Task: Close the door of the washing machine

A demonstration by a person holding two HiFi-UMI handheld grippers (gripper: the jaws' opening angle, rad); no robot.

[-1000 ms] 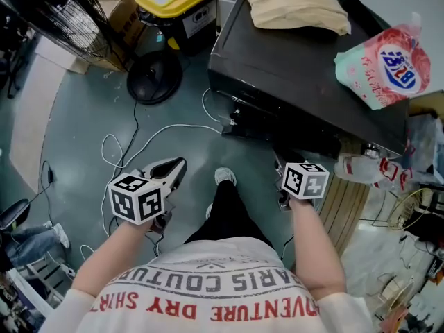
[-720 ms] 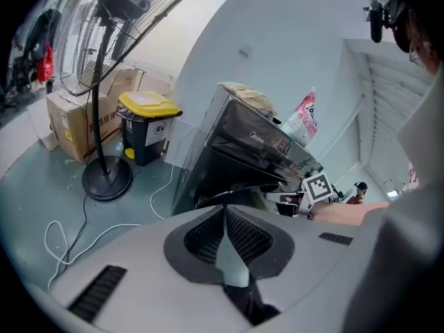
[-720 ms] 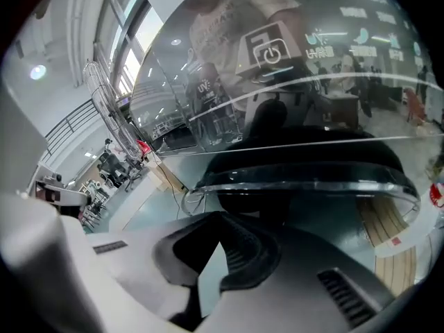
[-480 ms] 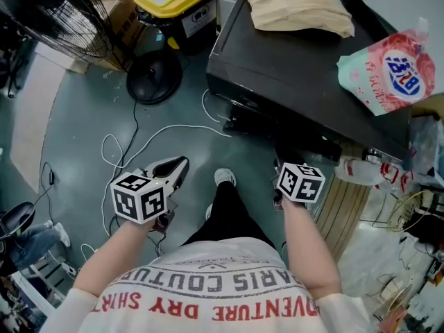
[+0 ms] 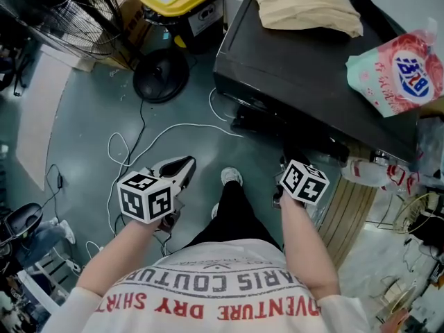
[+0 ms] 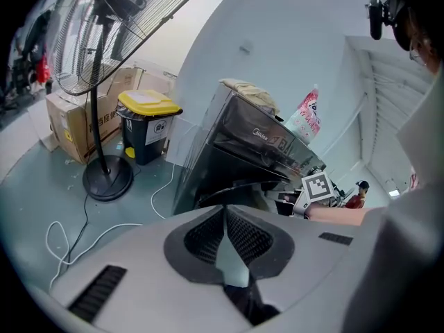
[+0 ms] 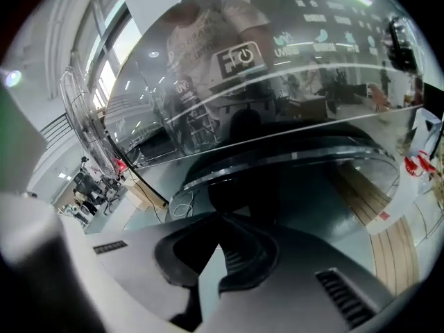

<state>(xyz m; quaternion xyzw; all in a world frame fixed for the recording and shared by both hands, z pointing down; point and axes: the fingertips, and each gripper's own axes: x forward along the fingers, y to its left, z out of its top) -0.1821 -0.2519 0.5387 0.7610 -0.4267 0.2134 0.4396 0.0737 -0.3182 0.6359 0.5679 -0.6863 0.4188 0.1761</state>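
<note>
Before one washing machine (image 5: 305,61): left gripper (image 6: 223,212) and right gripper (image 7: 220,219), both clenched, empty; right faces one door (image 7: 291,159).

Both bare forearms reach forward and down. The grey left gripper (image 5: 186,165), topped by a marker cube, has its 2 jaws pressed together, empty; the grey right gripper (image 7: 220,217) likewise.
</note>
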